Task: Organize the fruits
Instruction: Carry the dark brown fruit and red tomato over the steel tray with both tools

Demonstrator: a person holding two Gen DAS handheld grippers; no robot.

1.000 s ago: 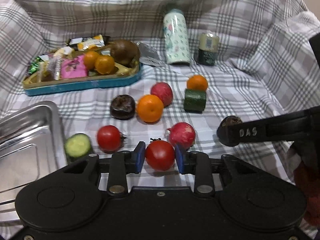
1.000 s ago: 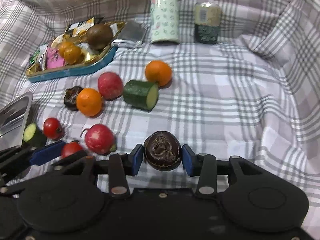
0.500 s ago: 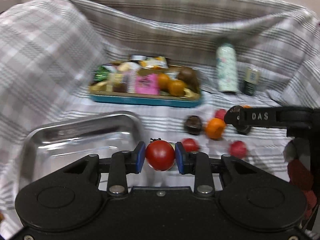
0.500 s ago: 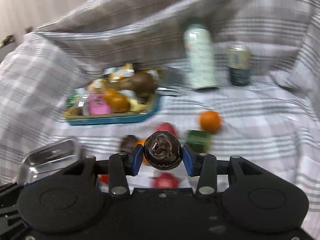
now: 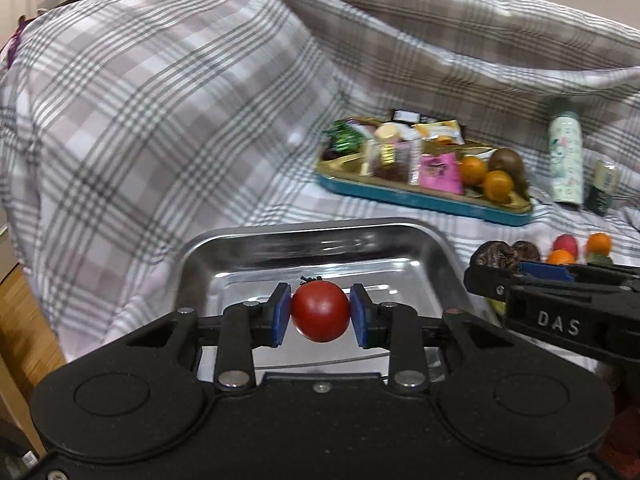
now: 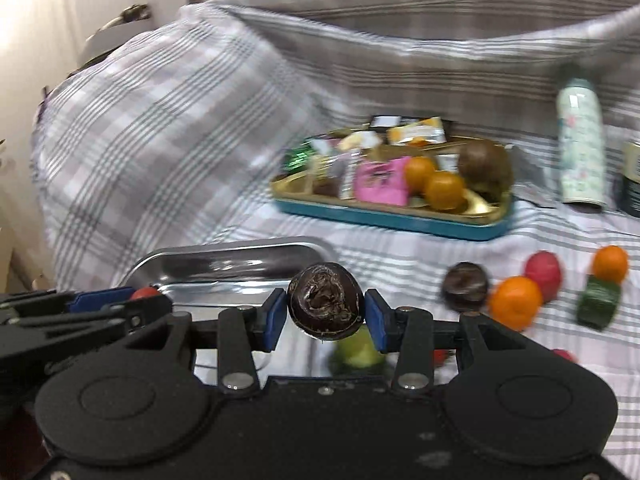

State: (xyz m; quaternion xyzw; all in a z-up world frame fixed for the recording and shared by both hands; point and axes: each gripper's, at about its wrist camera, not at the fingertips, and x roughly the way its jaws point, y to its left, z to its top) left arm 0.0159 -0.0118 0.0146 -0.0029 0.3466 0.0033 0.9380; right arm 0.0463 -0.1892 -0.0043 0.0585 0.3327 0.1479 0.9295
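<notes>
The left gripper [image 5: 320, 312] is clamped on a red tomato [image 5: 320, 311], its blue pads [image 5: 280, 314] pressed to either side, and it holds the fruit up over the steel tray [image 5: 248, 240]. The tray lies on the checked cloth [image 5: 160, 120] that covers the surface, and nothing shows inside it.

Just to the right, the right gripper [image 6: 326, 310] is closed round a dark, wrinkled fruit [image 6: 325, 305], held above the near right corner of the same tray. In its own view the left gripper comes in from the left edge, the tomato a red spot between its fingers.

Farther back sits a teal tin [image 6: 400, 216] crowded with sweet packets [image 6: 380, 180], two oranges [image 6: 442, 190] and a brown fruit [image 6: 486, 166]. Right of it stand a pale patterned bottle [image 6: 580, 140], upright, and a dark can [image 5: 604, 188].

Loose on the cloth to the right of the tray lie another dark fruit [image 6: 466, 286], an orange [image 6: 516, 300], a red fruit [image 6: 544, 270], a second orange [image 6: 610, 264] and a cucumber piece [image 6: 598, 300] just in front of it. Another green piece [image 6: 356, 350] lies under the right gripper, blurred.
</notes>
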